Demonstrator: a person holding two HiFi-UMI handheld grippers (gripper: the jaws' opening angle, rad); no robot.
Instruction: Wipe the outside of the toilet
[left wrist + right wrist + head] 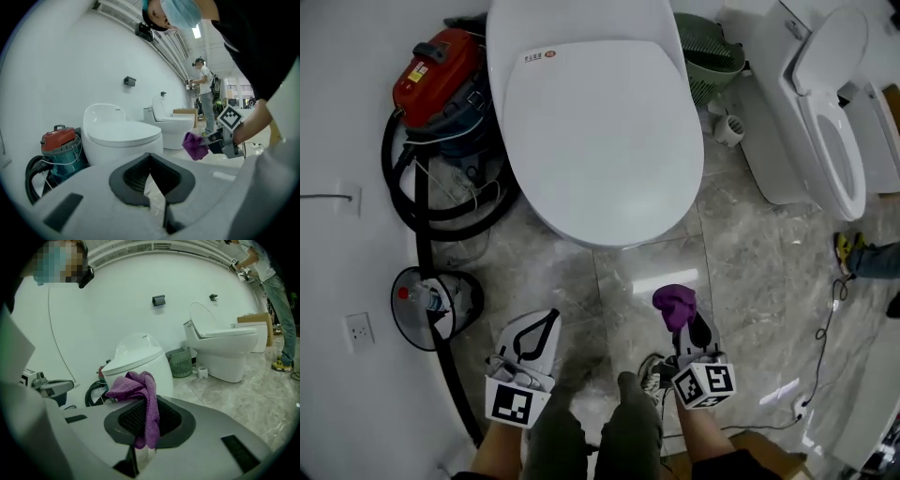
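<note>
while right fingers (172,422) clamp cloth (140,390), toilet (600,141) ahead (untouched)

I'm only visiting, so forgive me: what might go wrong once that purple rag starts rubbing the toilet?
1. The right gripper pinches the purple cloth by one fold only, and the rest is bunched loose. Rubbing it over the toilet might drag it out.
2. The black hose of the red vacuum cleaner loops on the floor close beside the toilet's left side. A gripper or a foot could snag there.
</note>
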